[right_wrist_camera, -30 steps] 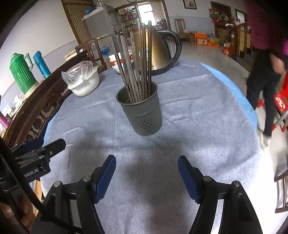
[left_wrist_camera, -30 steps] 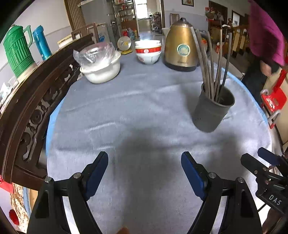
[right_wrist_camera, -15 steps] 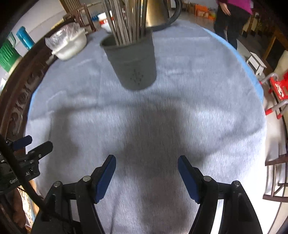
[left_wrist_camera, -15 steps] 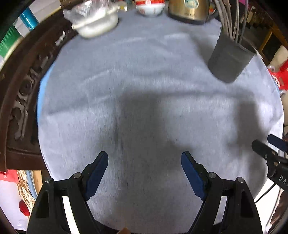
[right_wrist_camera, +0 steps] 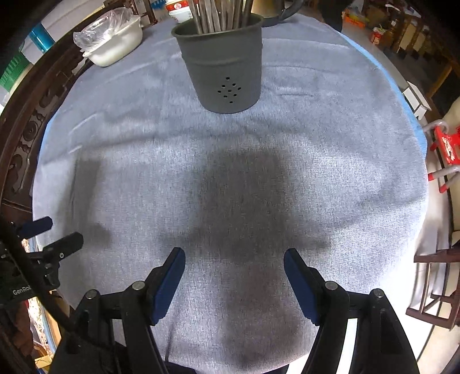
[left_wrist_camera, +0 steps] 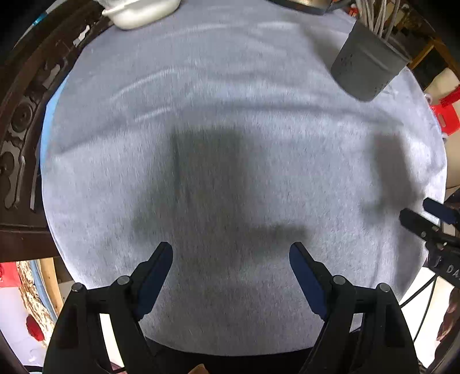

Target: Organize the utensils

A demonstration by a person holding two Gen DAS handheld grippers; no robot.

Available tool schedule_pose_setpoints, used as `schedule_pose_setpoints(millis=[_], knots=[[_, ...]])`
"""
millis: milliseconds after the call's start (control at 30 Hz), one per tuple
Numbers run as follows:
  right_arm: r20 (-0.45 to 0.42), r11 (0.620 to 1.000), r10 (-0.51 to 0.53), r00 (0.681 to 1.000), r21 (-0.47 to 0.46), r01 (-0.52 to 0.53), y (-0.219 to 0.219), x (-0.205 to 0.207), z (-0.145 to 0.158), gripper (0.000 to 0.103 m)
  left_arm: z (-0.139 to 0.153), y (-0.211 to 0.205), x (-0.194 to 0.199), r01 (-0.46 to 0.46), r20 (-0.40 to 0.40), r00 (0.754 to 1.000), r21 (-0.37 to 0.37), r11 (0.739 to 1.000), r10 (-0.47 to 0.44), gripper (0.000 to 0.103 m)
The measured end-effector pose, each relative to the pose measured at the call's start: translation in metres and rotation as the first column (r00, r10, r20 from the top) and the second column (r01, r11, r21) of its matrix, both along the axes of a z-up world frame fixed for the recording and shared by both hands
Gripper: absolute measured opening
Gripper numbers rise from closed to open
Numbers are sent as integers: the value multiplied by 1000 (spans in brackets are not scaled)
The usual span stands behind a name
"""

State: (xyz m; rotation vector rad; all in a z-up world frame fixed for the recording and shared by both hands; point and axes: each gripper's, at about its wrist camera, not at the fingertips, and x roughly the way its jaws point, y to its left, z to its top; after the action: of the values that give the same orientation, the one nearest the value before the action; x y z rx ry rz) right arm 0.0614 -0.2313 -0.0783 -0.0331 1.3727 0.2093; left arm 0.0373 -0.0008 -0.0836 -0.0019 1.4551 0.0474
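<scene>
A dark grey utensil cup [right_wrist_camera: 224, 72] holding several long chopsticks [right_wrist_camera: 221, 14] stands upright on the round table with a grey cloth [right_wrist_camera: 316, 138]. It also shows at the top right of the left wrist view [left_wrist_camera: 365, 69]. My right gripper [right_wrist_camera: 234, 259] is open and empty above the cloth, well short of the cup. My left gripper [left_wrist_camera: 231, 256] is open and empty above the near middle of the cloth. Each gripper shows at the edge of the other's view: the left gripper [right_wrist_camera: 49, 236], the right gripper [left_wrist_camera: 428, 215].
A white bowl covered with plastic [right_wrist_camera: 115, 40] sits at the far left of the table. A kettle's base [left_wrist_camera: 302, 4] is at the far edge. A carved dark wooden chair back [right_wrist_camera: 20, 135] runs along the left side. A red stool [right_wrist_camera: 445, 149] stands to the right.
Both wrist cameras have tilted downward, so the far objects slid up to the frame tops. The cup now looks nearer in the right wrist view. Both grippers stay open.
</scene>
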Motion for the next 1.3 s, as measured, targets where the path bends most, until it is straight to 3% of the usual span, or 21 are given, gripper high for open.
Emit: schedule_pose_setpoints(millis=[500,1300], knots=[[-28,1000,18,999,-3,-18,7,2,-6,74,-1,-13,0,14,-6,1000,11,1000,-14,84],[-58,999,47,997,-5,-47,26,-4,-16,74,-2,2,-13,-9,-40,999,-37,999,7,84]])
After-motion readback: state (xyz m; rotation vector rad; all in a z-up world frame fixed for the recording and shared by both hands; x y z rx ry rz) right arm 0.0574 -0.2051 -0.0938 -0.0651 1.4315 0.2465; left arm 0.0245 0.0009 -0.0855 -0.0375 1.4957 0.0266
